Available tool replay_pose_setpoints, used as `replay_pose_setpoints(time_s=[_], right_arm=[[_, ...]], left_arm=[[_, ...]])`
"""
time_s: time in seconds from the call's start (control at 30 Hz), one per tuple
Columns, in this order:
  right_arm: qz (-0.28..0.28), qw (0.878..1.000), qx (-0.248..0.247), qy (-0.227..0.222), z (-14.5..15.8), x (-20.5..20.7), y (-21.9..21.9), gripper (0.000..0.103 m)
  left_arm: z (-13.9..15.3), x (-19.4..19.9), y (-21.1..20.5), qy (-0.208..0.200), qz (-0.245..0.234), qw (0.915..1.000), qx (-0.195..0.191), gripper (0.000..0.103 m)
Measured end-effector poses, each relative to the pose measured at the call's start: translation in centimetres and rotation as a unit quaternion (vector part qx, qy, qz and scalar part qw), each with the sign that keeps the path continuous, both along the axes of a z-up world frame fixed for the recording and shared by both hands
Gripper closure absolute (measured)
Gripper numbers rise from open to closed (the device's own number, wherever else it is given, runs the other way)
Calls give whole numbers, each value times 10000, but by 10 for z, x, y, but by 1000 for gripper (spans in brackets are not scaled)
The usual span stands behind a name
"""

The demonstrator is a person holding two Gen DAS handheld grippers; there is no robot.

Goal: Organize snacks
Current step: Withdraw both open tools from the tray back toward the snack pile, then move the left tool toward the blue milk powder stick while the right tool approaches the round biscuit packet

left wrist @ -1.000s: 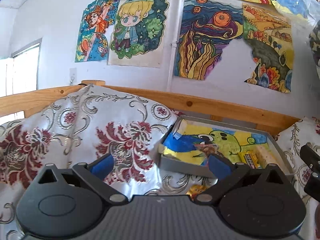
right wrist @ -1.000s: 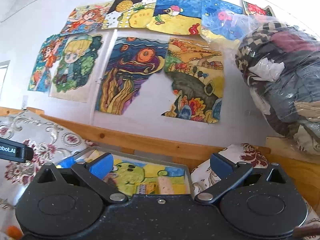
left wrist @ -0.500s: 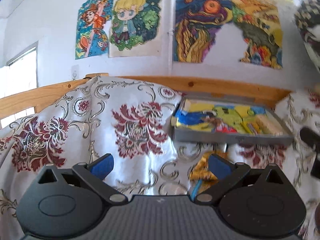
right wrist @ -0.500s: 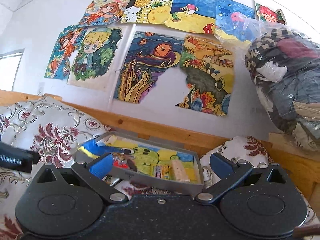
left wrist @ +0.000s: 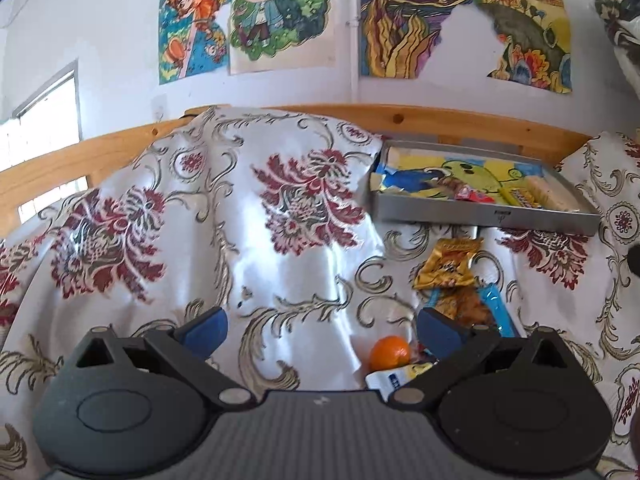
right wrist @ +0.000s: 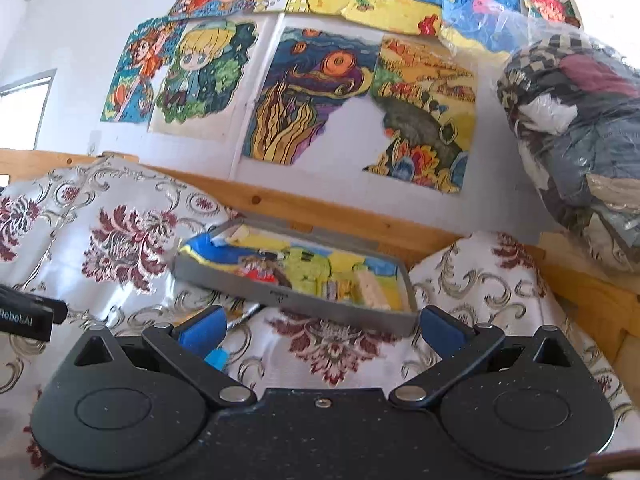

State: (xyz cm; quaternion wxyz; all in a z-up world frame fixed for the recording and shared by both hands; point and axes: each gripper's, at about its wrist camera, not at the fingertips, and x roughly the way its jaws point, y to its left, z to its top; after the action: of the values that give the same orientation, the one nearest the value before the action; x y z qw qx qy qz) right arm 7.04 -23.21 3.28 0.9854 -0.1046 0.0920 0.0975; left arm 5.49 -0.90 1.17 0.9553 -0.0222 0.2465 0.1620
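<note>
A grey tray [left wrist: 480, 215] with a cartoon-printed lining holds several wrapped snacks and sits on a floral cloth at the back right. In front of it lie a gold packet [left wrist: 450, 264], a blue-edged packet [left wrist: 468, 304], a small orange [left wrist: 389, 353] and a white packet [left wrist: 394, 378]. My left gripper [left wrist: 322, 330] is open above the cloth, its right finger by the orange. The same tray [right wrist: 304, 300] appears in the right wrist view, ahead of my open right gripper [right wrist: 322, 330]. A blue packet corner [right wrist: 216, 358] shows beside its left finger.
A wooden rail [left wrist: 460, 120] runs behind the cloth, under a wall of coloured drawings [right wrist: 320, 92]. A clear bag of clothes [right wrist: 580, 128] bulges at the right. The cloth rises in a hump [left wrist: 248, 208] left of the tray. The left gripper's body [right wrist: 24, 316] shows at the left edge.
Both cameras have tilted downward and pulled back. Loose snacks and the orange have come into the left wrist view; the tray sits higher in both views. Both grippers stayed open.
</note>
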Motion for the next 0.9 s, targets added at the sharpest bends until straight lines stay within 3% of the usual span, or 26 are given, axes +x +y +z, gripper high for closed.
replay_pose_setpoints(time_s=[0.6,0.9], right_arm=[[431,9882,-271,1447,-32,1,21,1],[466,9808,-343,1863,-42,10,25,1]], left_arm=[[-19,0,12,878,7,9961,-101,1],[-28,4,10,1197,-89,9927,-114,1]])
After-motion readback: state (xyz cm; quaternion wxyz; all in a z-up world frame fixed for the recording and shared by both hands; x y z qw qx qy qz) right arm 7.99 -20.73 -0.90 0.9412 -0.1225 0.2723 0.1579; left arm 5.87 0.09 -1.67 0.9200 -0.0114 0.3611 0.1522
